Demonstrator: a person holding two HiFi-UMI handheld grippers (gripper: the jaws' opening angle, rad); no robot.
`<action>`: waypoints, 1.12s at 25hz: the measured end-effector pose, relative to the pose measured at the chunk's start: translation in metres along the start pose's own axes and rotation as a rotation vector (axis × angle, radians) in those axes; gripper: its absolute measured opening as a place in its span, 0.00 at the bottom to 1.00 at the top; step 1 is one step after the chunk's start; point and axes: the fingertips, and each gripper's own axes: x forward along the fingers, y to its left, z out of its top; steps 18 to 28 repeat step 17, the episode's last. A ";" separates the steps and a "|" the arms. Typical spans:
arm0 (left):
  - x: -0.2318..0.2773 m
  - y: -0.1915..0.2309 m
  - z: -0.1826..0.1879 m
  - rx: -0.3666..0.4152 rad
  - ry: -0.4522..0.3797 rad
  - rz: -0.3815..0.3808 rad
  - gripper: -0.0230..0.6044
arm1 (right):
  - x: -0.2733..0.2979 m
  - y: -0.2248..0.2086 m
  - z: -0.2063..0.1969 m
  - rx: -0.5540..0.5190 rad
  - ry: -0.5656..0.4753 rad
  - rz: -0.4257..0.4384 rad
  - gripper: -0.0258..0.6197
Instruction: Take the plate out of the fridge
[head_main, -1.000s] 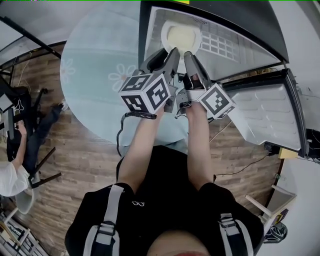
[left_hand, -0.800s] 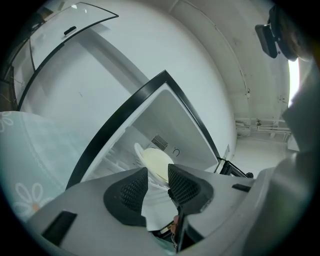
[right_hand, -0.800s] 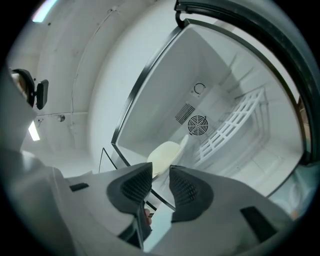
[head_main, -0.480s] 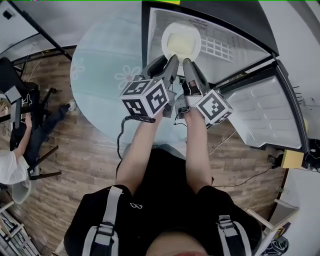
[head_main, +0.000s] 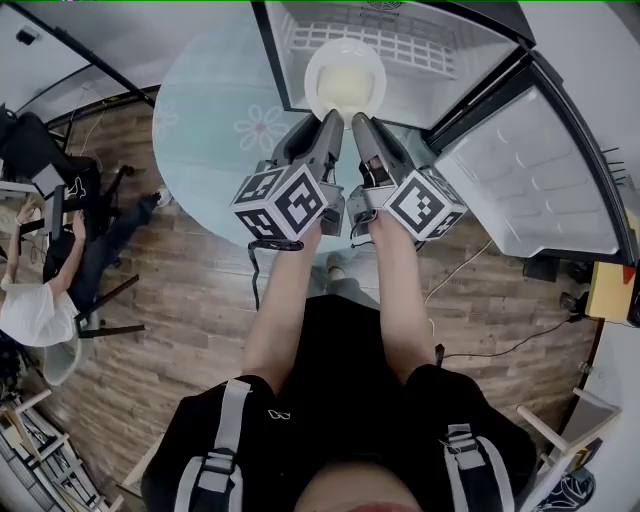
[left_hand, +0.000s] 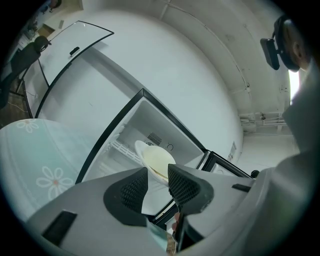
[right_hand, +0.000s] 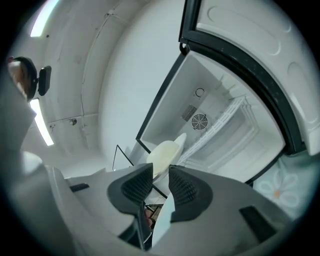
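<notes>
Fingers of your left gripper (head_main: 335, 116) stand narrowly apart, clamped on the near rim of the round white plate with the pale yellow centre (head_main: 345, 76). Your right gripper (head_main: 358, 118) pinches the same rim just beside it, its fingers equally narrow. The plate is at upper centre of the head view, at the mouth of the open white fridge (head_main: 450, 70), with the white wire shelf (head_main: 425, 48) behind it. The fridge's black frame edge runs close on the plate's left. The open fridge door (head_main: 540, 170) fills the upper right. A pale teal daisy-print mat (head_main: 210, 110) spreads across the upper left, beside the fridge.
</notes>
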 end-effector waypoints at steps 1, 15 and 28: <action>-0.005 -0.003 -0.002 0.000 -0.004 0.004 0.23 | -0.005 0.002 -0.001 -0.002 0.006 0.006 0.20; -0.039 -0.008 -0.017 0.030 -0.005 0.058 0.23 | -0.030 0.016 -0.021 -0.014 0.037 0.044 0.19; -0.040 -0.005 -0.015 0.025 -0.001 0.060 0.23 | -0.027 0.017 -0.023 -0.007 0.043 0.045 0.19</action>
